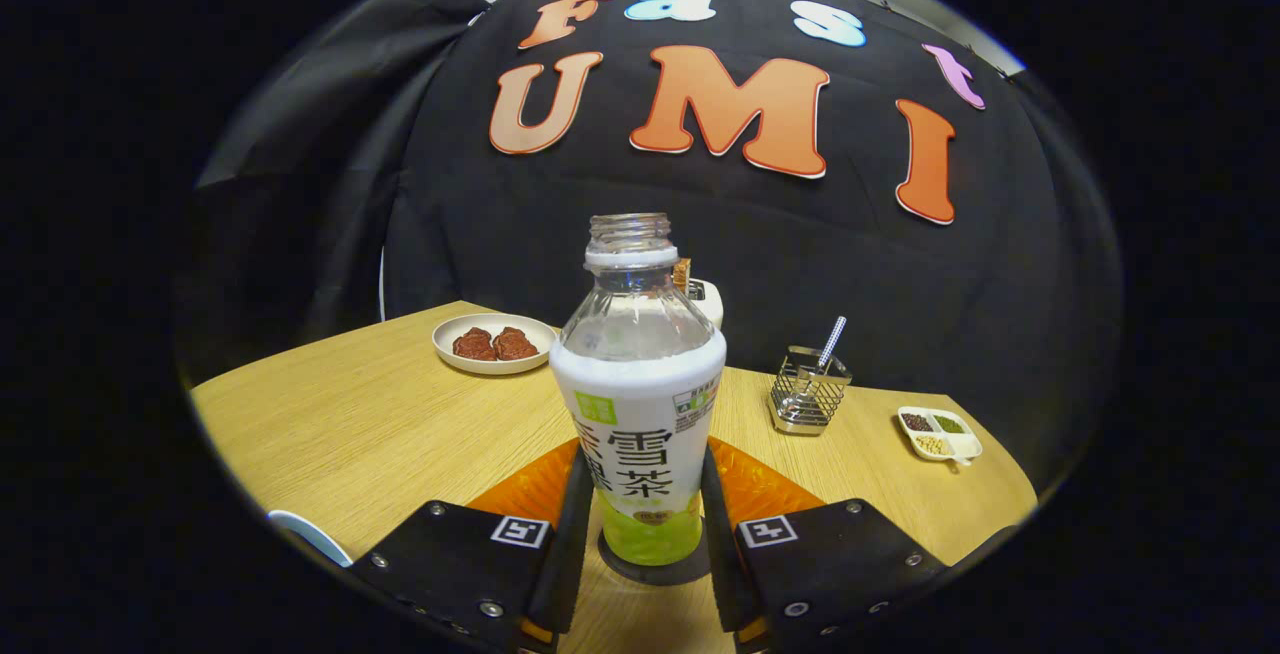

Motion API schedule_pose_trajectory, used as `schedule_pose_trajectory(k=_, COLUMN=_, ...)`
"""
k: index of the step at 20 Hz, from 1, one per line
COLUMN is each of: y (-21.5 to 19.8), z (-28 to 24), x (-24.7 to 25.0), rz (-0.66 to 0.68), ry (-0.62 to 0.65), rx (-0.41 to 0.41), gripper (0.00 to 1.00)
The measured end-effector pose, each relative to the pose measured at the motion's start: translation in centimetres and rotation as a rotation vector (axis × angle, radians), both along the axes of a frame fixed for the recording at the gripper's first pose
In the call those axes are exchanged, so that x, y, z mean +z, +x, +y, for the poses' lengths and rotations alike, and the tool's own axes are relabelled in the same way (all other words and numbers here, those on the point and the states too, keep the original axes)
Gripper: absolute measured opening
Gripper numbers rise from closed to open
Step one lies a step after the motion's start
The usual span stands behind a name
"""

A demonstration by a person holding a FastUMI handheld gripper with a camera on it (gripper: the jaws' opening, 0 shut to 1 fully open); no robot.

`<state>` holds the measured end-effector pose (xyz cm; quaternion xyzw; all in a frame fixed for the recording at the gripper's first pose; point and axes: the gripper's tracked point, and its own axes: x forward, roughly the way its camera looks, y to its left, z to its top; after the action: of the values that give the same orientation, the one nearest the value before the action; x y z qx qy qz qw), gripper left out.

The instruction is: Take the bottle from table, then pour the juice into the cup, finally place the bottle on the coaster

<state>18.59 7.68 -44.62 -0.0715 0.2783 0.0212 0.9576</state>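
Note:
An uncapped clear bottle (640,384) with a white and green label stands upright between my fingers. A little green juice shows at its bottom. Its base rests on a dark round coaster (655,574). My gripper (645,464) is shut on the bottle, with the black fingers (572,524) pressed against both sides of its lower label. A white rim with a blue edge (308,534), possibly the cup, peeks out to the left of the left finger.
An orange mat (530,489) lies under the coaster on the wooden table (380,424). Beyond the bottle are a plate with brown food (494,342), a wire holder with a spoon (808,389) and a small divided dish (938,432). A white object (706,300) stands behind the bottle.

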Motion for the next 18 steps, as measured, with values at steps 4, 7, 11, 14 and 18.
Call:
schedule_pose_trajectory(k=4, y=-0.2, z=-0.8, x=-2.1, rz=0.047, ry=0.002, rx=-0.025, gripper=0.55)
schedule_pose_trajectory(k=7, y=0.3, z=-1.3, x=-2.1, rz=0.035, ry=0.014, rx=-0.042, gripper=0.55)
schedule_pose_trajectory(k=11, y=0.0, z=-1.7, x=-2.0, rz=0.042, ry=0.038, rx=-0.064, gripper=0.58)
schedule_pose_trajectory(k=14, y=-0.5, z=-2.1, x=-2.2, rz=0.066, ry=0.035, rx=-0.081, gripper=0.63)
schedule_pose_trajectory(k=18, y=-1.8, z=-1.8, x=-2.4, rz=0.115, ry=0.056, rx=-0.062, gripper=0.75)
